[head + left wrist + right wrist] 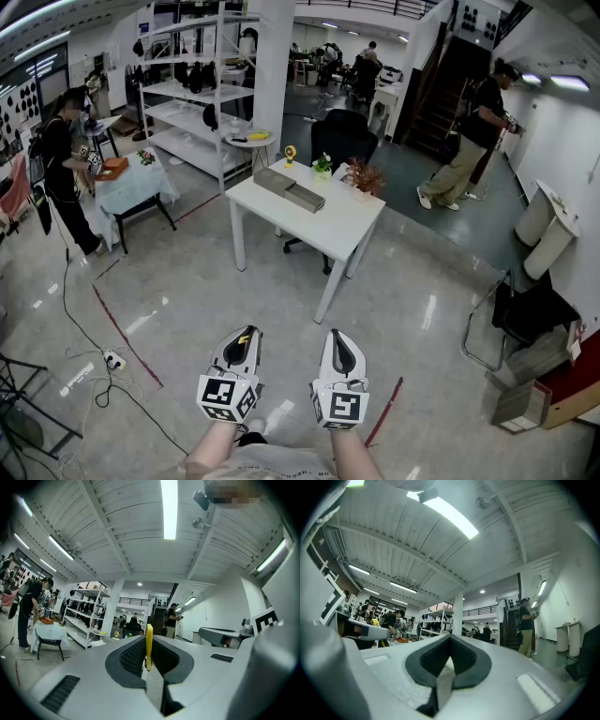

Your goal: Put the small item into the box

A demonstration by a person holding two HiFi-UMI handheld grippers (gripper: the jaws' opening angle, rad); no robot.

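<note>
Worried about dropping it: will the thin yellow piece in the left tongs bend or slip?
Probably stiff: the yellow piece shows a straight, unbent edge in the left tongs. Thin and likely light, so it may pivot if the grip loosens.
</note>
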